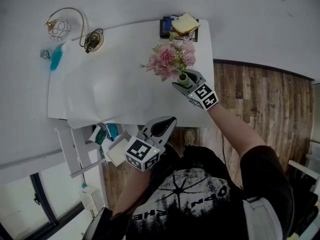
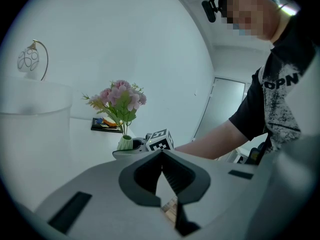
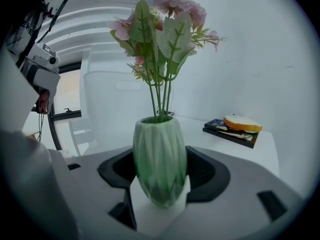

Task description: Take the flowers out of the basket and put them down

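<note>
Pink flowers (image 1: pixel 170 59) stand in a ribbed green vase (image 1: pixel 184 79) over the right part of the white table (image 1: pixel 200 109). My right gripper (image 1: pixel 182 80) is shut on the vase, one jaw on each side of its belly (image 3: pixel 160 164), and the stems and blooms (image 3: pixel 165 19) rise upright. I cannot tell whether the vase's base touches the table. The big white basket (image 1: pixel 95 91) stands to the left of the flowers, apart from them. My left gripper (image 1: pixel 162 126) hangs at the table's near edge, shut and empty; its view shows the flowers (image 2: pixel 120 96) ahead.
A dark stack of books with a yellow sponge-like thing (image 1: pixel 182 26) lies at the table's far right corner. At the far left stand a gold wire lamp (image 1: pixel 60 29), a brown round object (image 1: pixel 93 40) and a blue item (image 1: pixel 56 58). A cluttered shelf (image 1: pixel 107 139) sits below the near edge.
</note>
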